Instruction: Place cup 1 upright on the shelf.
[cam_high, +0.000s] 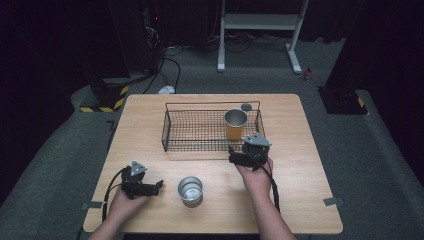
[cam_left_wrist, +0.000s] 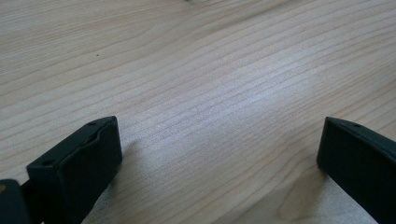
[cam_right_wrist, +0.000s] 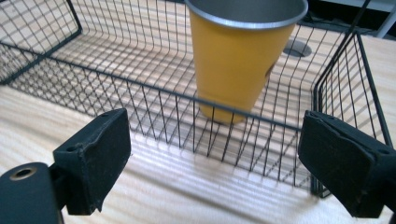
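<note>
A black wire basket (cam_high: 170, 131) stands on the far half of the wooden table (cam_high: 295, 190). An orange metal cup (cam_high: 235, 125) stands upright in its right end. In the right gripper view the orange cup (cam_right_wrist: 236, 70) is just beyond the basket's near wall (cam_right_wrist: 154, 116), and my right gripper (cam_right_wrist: 215, 163) is open with nothing between its jaws. My right gripper (cam_high: 239, 153) sits just in front of the basket. A silver cup (cam_high: 190, 190) stands upright near the front edge. Left of it my left gripper (cam_high: 159, 186) is open, its jaws pointing toward that cup. My left gripper (cam_left_wrist: 219, 158) looks over bare wood.
A round grey grommet (cam_high: 246, 107) sits in the table behind the basket. Beyond the table, on the floor, are cables, a white stand (cam_high: 260, 22) and yellow-black striped bases (cam_high: 107, 97). Tape tabs mark the table's front corners.
</note>
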